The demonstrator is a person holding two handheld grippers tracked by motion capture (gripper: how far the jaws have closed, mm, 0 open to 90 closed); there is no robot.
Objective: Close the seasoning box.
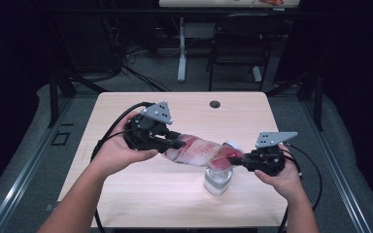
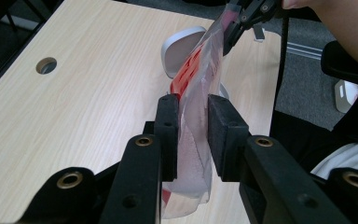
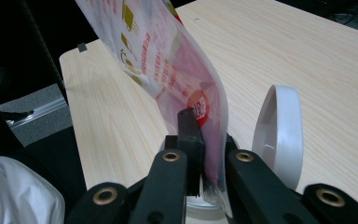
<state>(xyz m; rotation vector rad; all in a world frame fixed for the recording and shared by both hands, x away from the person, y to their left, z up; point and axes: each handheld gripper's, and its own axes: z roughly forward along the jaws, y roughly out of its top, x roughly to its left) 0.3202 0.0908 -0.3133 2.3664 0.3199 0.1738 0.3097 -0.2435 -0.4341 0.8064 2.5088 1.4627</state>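
1. Above the middle of the desk (image 1: 126, 194), a clear plastic pouch (image 1: 199, 151) with red print hangs in the air, stretched between both tools.
2. Its long axis runs left to right across the high view, sloping gently down toward the right.
3. At the left, the left tool (image 2: 193, 135) grips one end: the pads press the film from both sides, standing narrow with the pouch's soft bulk between them. Some pale contents seem to sit in that end, though the film is too cloudy to be sure.
4. At the right, the right tool (image 3: 205, 140) pinches the other end, jaws nearly closed on the thin film near its red round mark.
5. Directly under that right end stands a clear jar (image 1: 218, 180) on the desk, nearer the right hand than the left.
6. Just beside the jar lies a white round lid (image 3: 279, 135), which the right gripper view shows tilted up on its edge.
7. My reading is that the pouch is being tipped to empty into the jar, so the coming move turns on the lower right end staying over the jar's mouth while the left hand lifts.
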